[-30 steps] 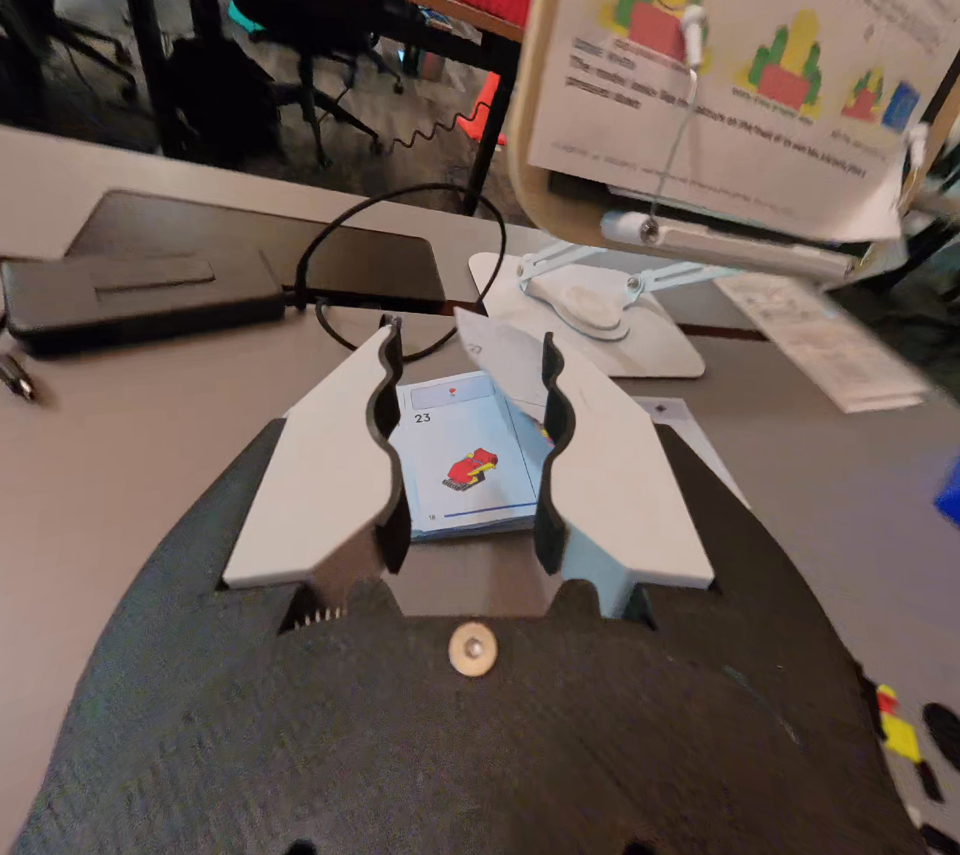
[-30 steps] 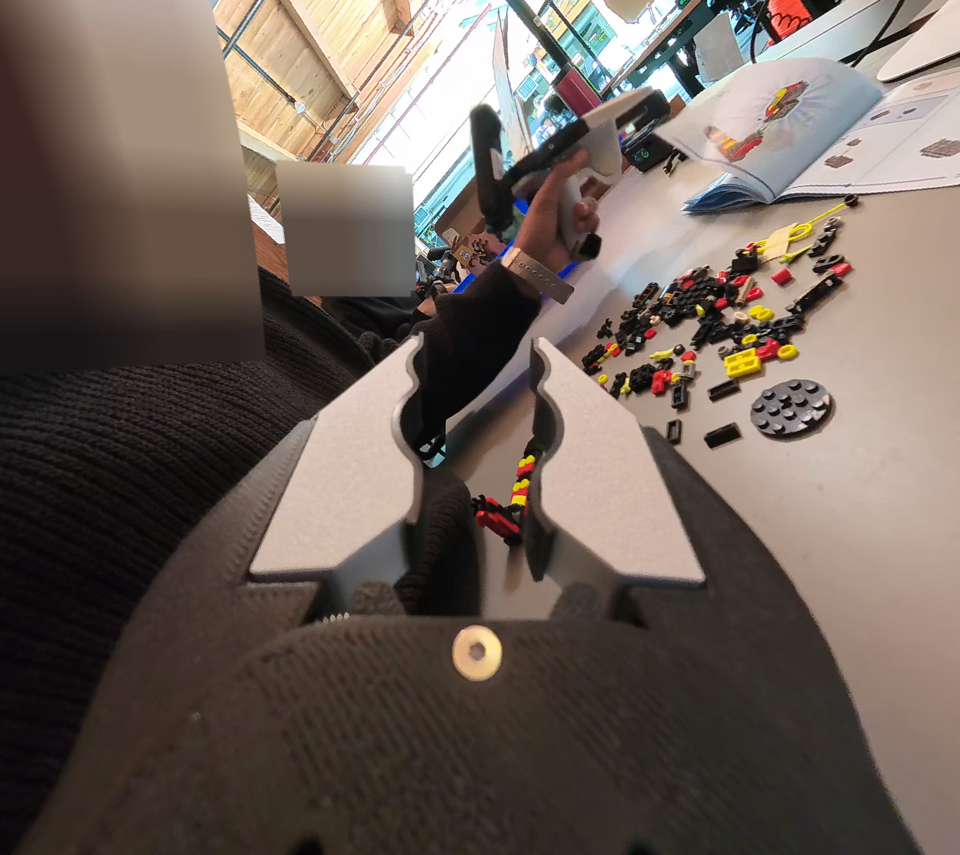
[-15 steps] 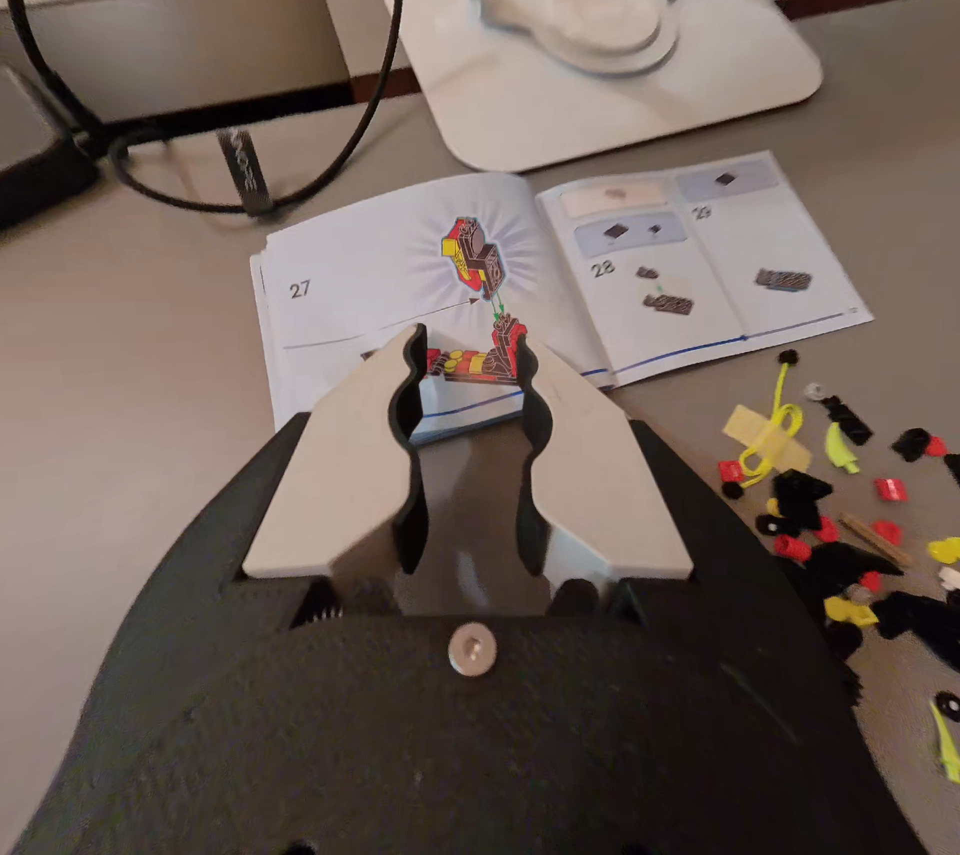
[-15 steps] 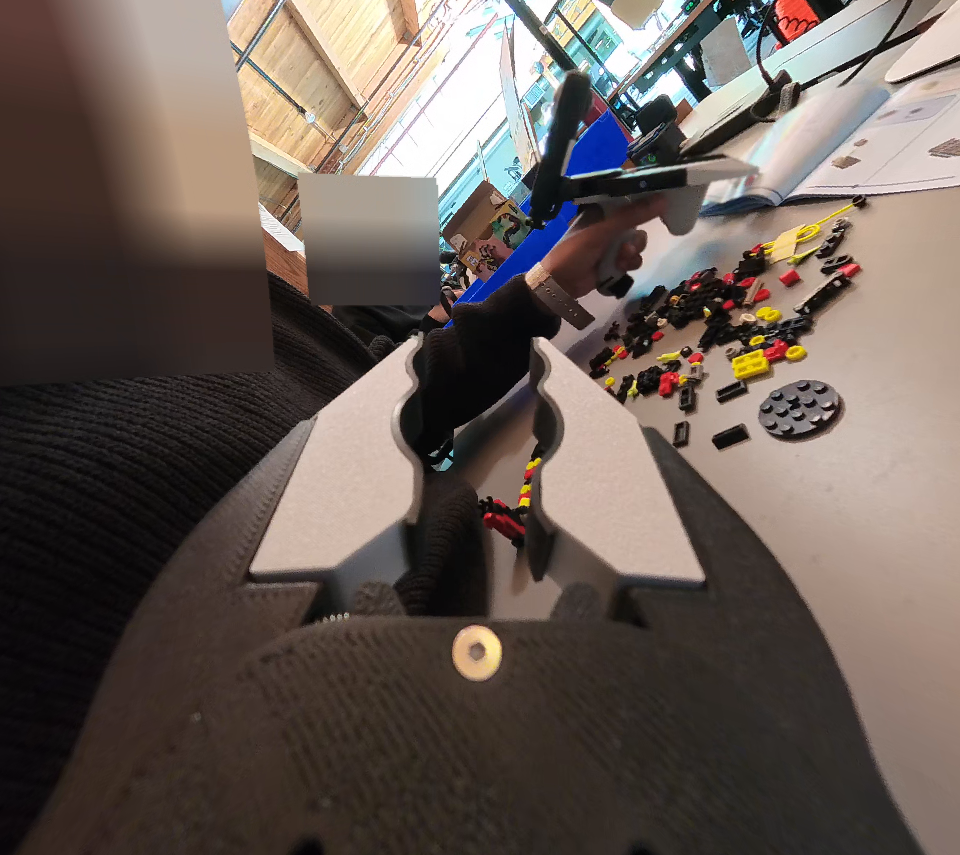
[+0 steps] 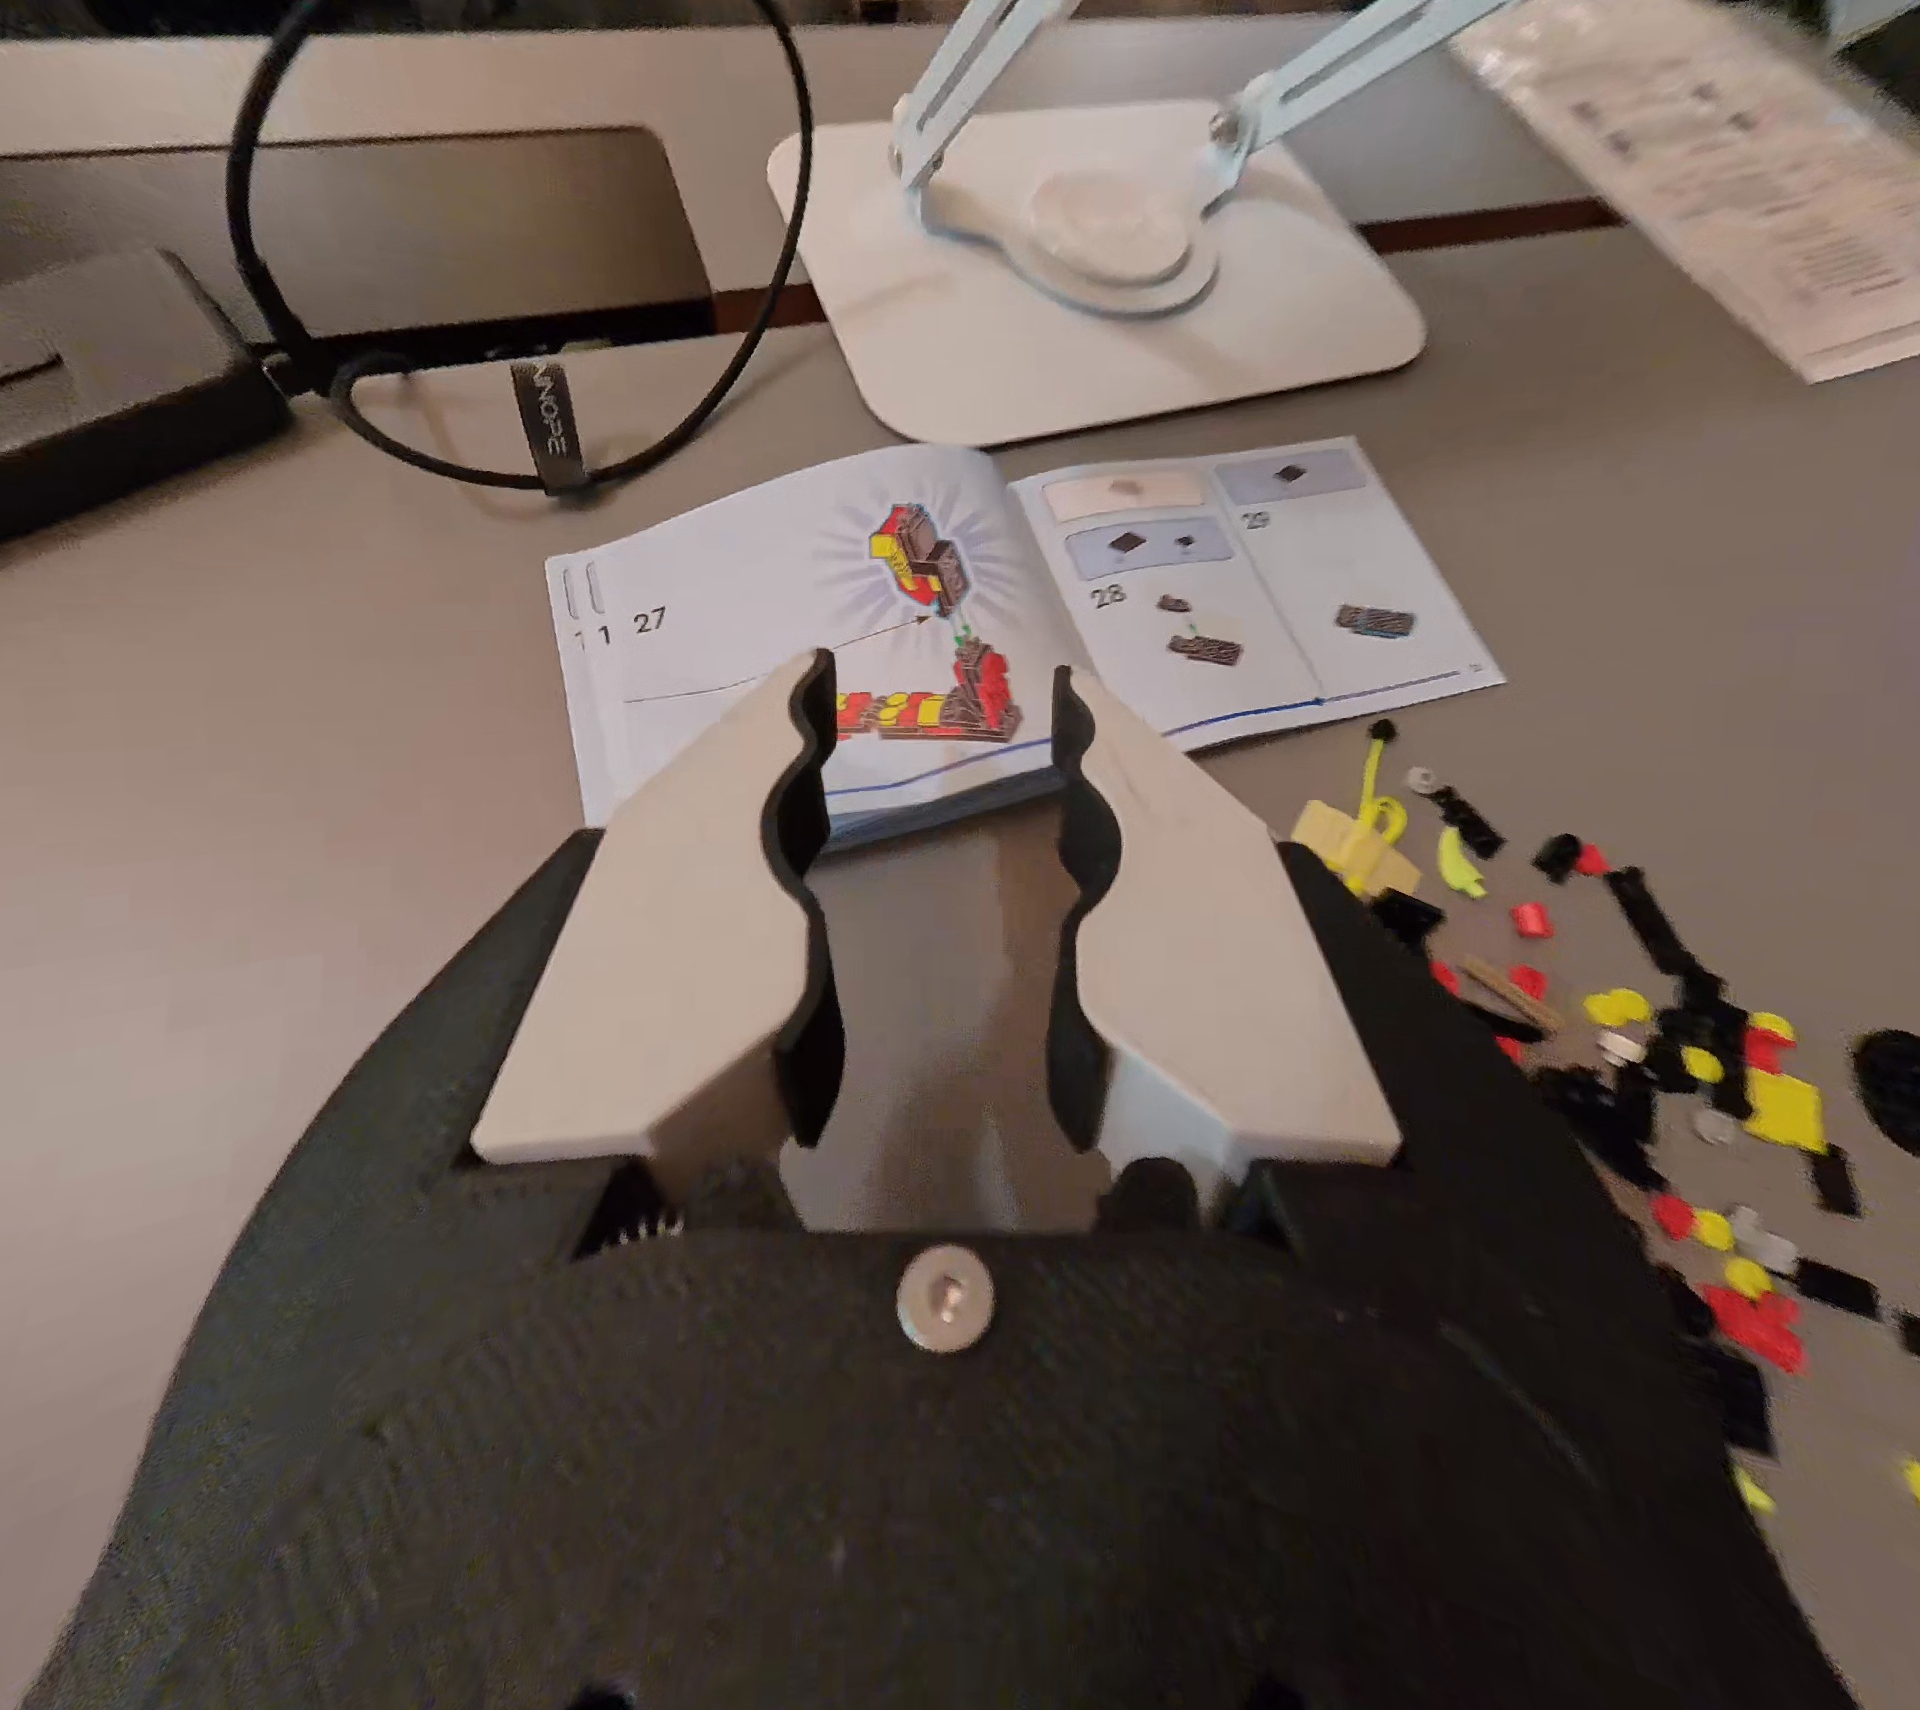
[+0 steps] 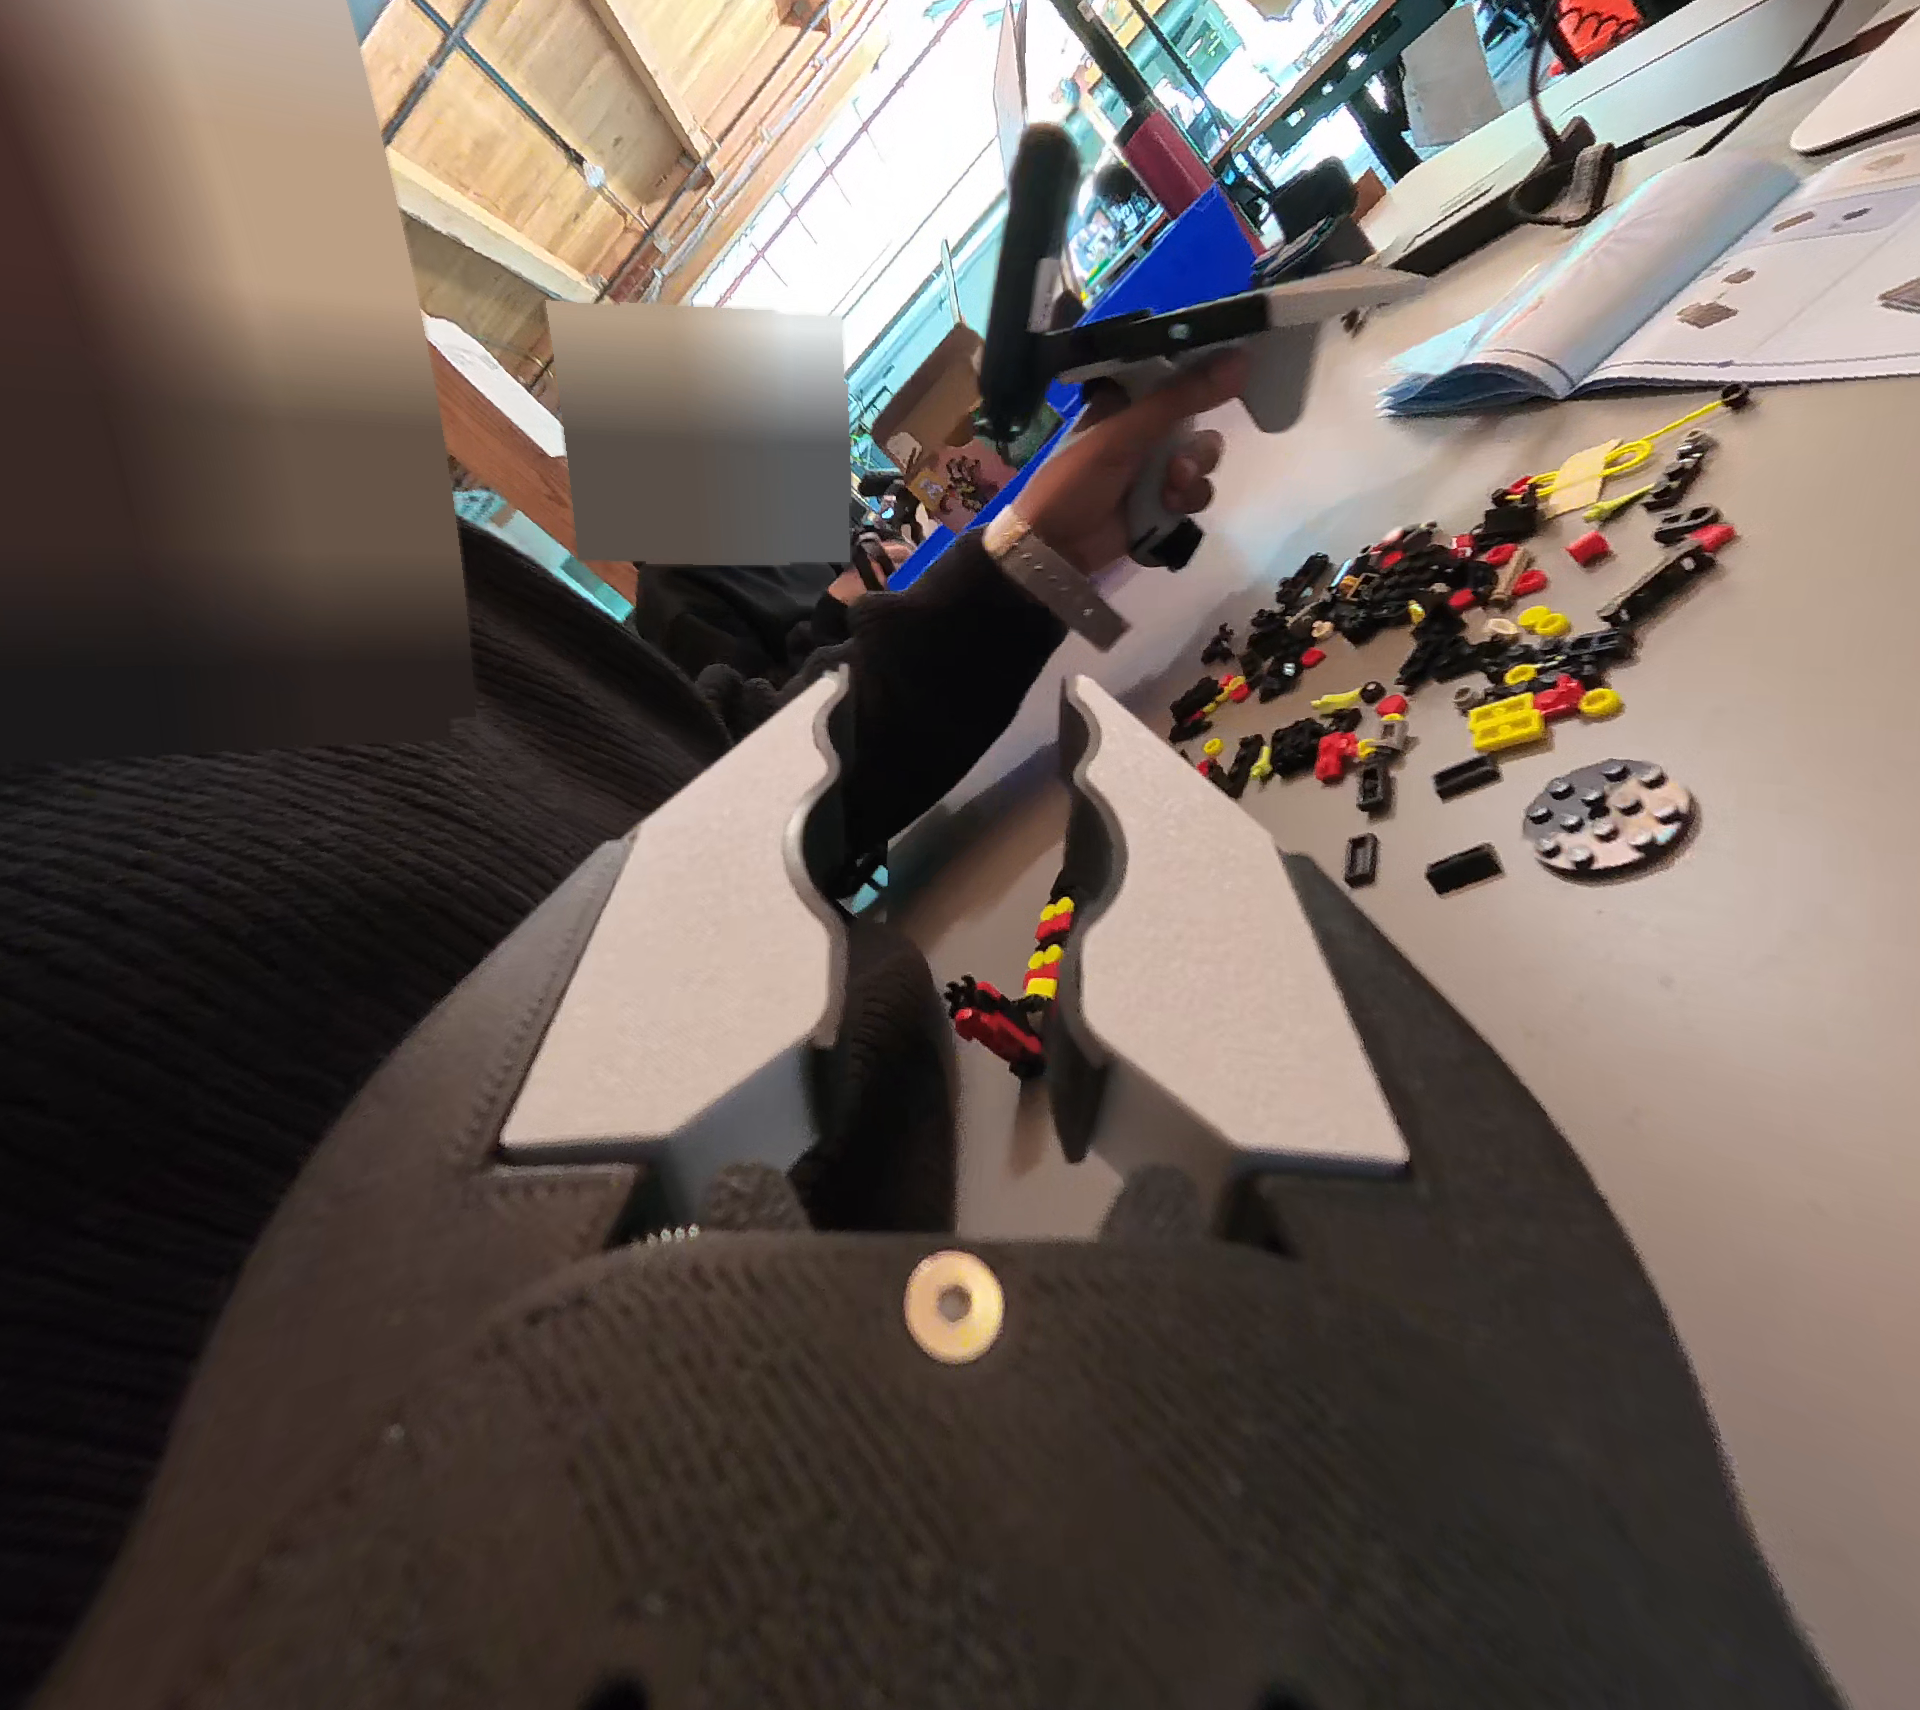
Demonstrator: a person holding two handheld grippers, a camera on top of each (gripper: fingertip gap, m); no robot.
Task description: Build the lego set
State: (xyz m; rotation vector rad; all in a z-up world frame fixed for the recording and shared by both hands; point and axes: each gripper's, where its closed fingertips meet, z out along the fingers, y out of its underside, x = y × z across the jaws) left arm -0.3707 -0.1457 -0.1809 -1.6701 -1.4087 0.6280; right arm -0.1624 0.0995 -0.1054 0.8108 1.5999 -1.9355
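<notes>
Two grey fingers of the left gripper [image 5: 940, 715] stood apart with nothing between them, pointing at the open instruction booklet [image 5: 997, 611] that lay flat on the grey table [image 5: 260, 777] just beyond their tips. To the right of the fingers, scattered loose lego pieces [image 5: 1683, 1068] in black, red and yellow lay on the table. Farther ahead of the tips stood the white base of a stand [image 5: 1101, 278], with a looped black cable [image 5: 520, 195] to its left.

The right gripper [image 6: 951, 710] also had its fingers apart, gripping nothing. Between them, lower down near the right finger, lay a small partly built lego assembly [image 6: 1013, 995] in red, yellow and black. Right of the fingers sat a round dark studded plate [image 6: 1608, 819]; the main heap of pieces lay beyond it.
</notes>
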